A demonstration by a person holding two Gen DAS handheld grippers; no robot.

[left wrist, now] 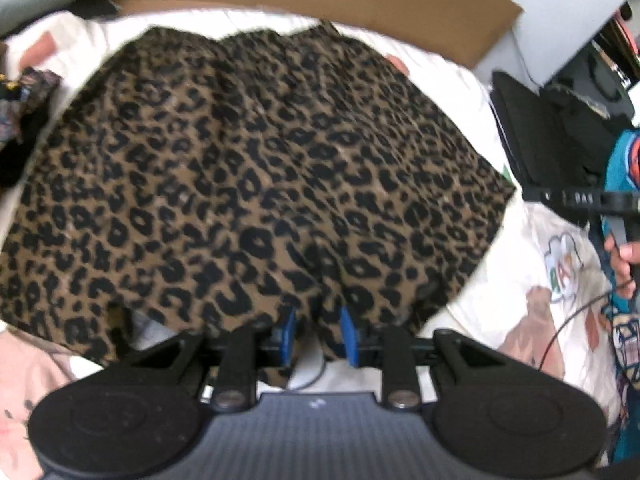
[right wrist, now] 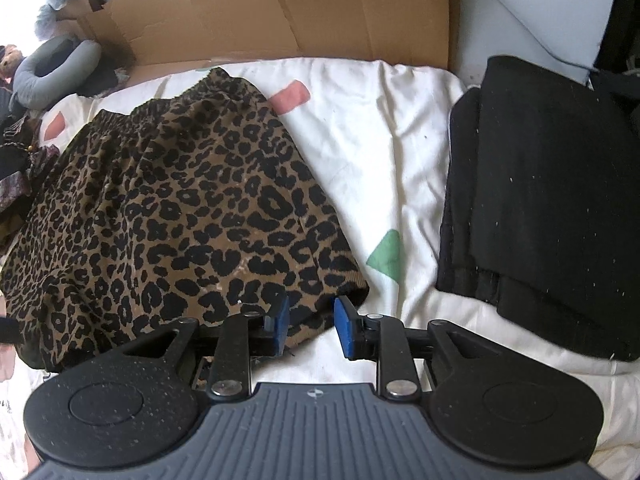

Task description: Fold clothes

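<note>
A: Looking at the leopard-print garment [right wrist: 176, 216] first. It lies spread on the white bedsheet [right wrist: 368, 152], waistband at the far end next to the cardboard sheet [right wrist: 280, 12], hem at the near end by both grippers.

B: Left gripper [left wrist: 318, 334]?

A: Pointing steeply down at the garment's near hem. Blue pads [left wrist: 347, 334] stand a little apart and a fold of hem sits between them. Cannot tell if the pads press on the cloth; that view is blurred.

B: Right gripper [right wrist: 310, 326]?

A: At the garment's near right corner. Pads are parted, sheet shows in most of the gap. The left pad [right wrist: 281, 322] overlaps the hem edge, the other one sits clear of the cloth. Not pinching anything.

B: Around the garment?

A: Right of it, well apart, a stack of folded black clothes [right wrist: 552, 200] on the same sheet. A green triangle print [right wrist: 386, 258] on the sheet sits between garment and stack. Left of the garment, a heap of dark patterned cloth [right wrist: 20, 168]. Beyond that heap, a grey ring-shaped cushion [right wrist: 52, 68].

B: Person?

A: In the left wrist view, right of the garment, a hand [left wrist: 622, 260] grips a black handle, teal sleeve [left wrist: 622, 160] above it.
</note>
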